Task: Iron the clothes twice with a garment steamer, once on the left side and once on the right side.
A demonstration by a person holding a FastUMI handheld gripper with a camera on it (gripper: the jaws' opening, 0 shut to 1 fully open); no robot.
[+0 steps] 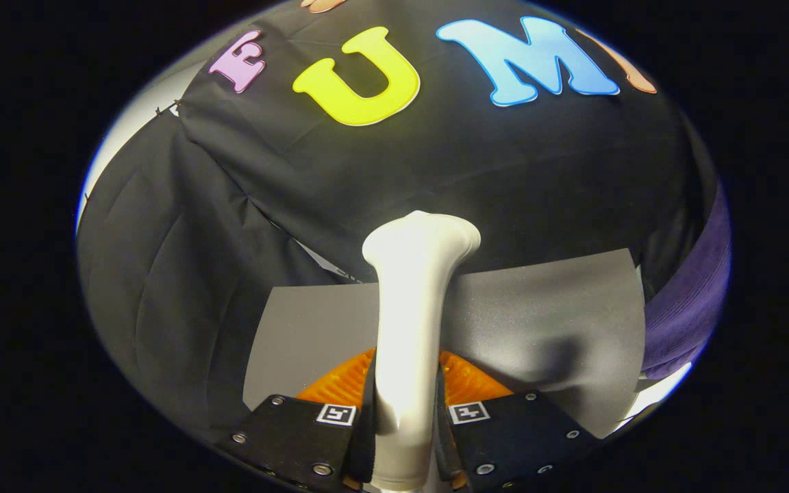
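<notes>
Two fingers [367, 428] of the gripper [405, 428] press from left and right on the handle of the white garment steamer [411, 322], pinching it between them. Each finger carries a small square marker on its near face. The steamer's handle runs straight ahead from between the fingers, narrow where it is held and widening at the far end into a flared head, which points away toward the booth's wall.

Just under the handle, right ahead of the fingers, an orange ribbed piece [466, 380] shows on both sides of the steamer; what it belongs to cannot be told.

Beyond that lies a grey sheet [545, 322], flat and smooth, spreading to the left and right of the steamer and reaching farther on the right. The steamer's shadow falls on it to the right of the handle. No container can be made out.

Far right, past the edge of the grey sheet, hangs a purple garment [692, 301] of soft, ribbed-looking cloth, well apart from the steamer's head. Black cloth [394, 171] closes off the far side and folds round on the left.
</notes>
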